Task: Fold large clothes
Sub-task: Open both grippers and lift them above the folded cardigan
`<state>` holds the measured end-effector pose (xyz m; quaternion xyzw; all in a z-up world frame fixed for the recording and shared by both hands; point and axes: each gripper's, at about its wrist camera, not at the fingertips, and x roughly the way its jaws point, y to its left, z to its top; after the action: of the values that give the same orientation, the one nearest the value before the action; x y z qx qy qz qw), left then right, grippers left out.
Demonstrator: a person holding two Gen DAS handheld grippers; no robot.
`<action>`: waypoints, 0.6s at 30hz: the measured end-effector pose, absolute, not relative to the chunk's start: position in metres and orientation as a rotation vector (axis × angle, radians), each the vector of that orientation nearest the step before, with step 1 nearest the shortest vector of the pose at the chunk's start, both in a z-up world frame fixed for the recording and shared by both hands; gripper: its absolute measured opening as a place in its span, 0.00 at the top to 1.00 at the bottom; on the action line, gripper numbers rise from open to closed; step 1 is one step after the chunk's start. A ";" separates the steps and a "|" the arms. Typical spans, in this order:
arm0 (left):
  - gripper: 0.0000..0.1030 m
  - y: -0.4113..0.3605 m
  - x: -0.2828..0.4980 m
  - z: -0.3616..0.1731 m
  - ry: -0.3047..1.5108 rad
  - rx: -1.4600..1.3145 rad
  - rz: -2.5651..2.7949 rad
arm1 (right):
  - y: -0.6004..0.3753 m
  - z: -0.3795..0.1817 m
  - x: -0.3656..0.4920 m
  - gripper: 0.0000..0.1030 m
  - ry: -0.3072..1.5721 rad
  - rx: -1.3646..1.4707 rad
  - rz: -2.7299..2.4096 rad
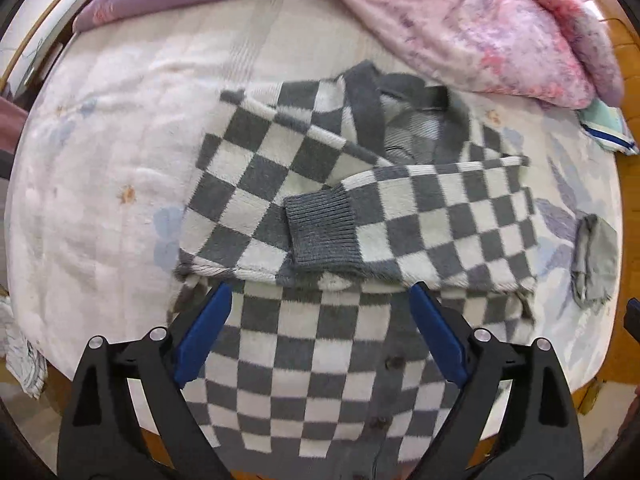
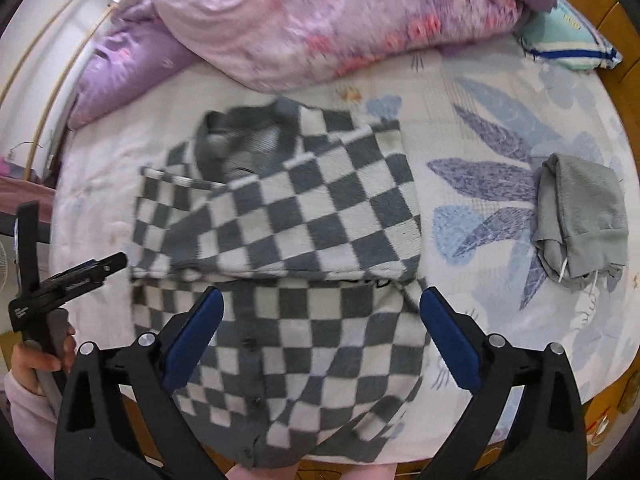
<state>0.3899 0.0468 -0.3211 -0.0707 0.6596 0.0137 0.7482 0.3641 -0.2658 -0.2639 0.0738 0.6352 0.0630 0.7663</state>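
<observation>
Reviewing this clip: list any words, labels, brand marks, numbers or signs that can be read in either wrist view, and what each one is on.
No text can be read in either view.
Left gripper, seen at the left edge of the right wrist view: small pale markings on its black body, too small and blurred to read.
Checkered cardigan: no label showing.
Quilt, sheet and grey cloth: printed patterns or plain, no lettering.

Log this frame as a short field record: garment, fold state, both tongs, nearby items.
garment: checkered cardigan on the bed sheet
fold state: sleeves folded across chest, grey cuff on top; lower half still flat
left tongs: open, holding nothing
right tongs: open, holding nothing
nearby: folded grey cloth, pink quilt
</observation>
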 end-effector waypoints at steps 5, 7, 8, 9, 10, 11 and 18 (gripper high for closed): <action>0.12 0.049 0.373 -0.286 1.427 -0.146 0.023 | -0.256 -0.222 0.342 0.08 1.339 0.177 0.113; 0.12 0.048 0.363 -0.273 1.420 -0.130 0.023 | -0.253 -0.209 0.334 0.08 1.330 0.200 0.106; 0.12 0.047 0.358 -0.264 1.410 -0.126 0.017 | -0.252 -0.197 0.328 0.08 1.310 0.222 0.112; 0.12 0.047 0.354 -0.259 1.406 -0.126 0.015 | -0.251 -0.190 0.325 0.08 1.299 0.232 0.118; 0.12 0.046 0.347 -0.252 1.406 -0.126 0.015 | -0.249 -0.181 0.321 0.08 1.291 0.232 0.120; 0.12 0.045 0.344 -0.249 1.407 -0.125 0.016 | -0.248 -0.175 0.318 0.08 1.285 0.227 0.113; 0.12 0.032 0.311 -0.223 1.391 -0.100 0.073 | -0.241 -0.155 0.306 0.08 1.244 0.211 0.149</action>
<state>0.3108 0.0323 -0.2233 -0.0460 0.6402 0.0337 0.7661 0.3063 -0.2414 -0.1549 0.0984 0.5810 0.0694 0.8049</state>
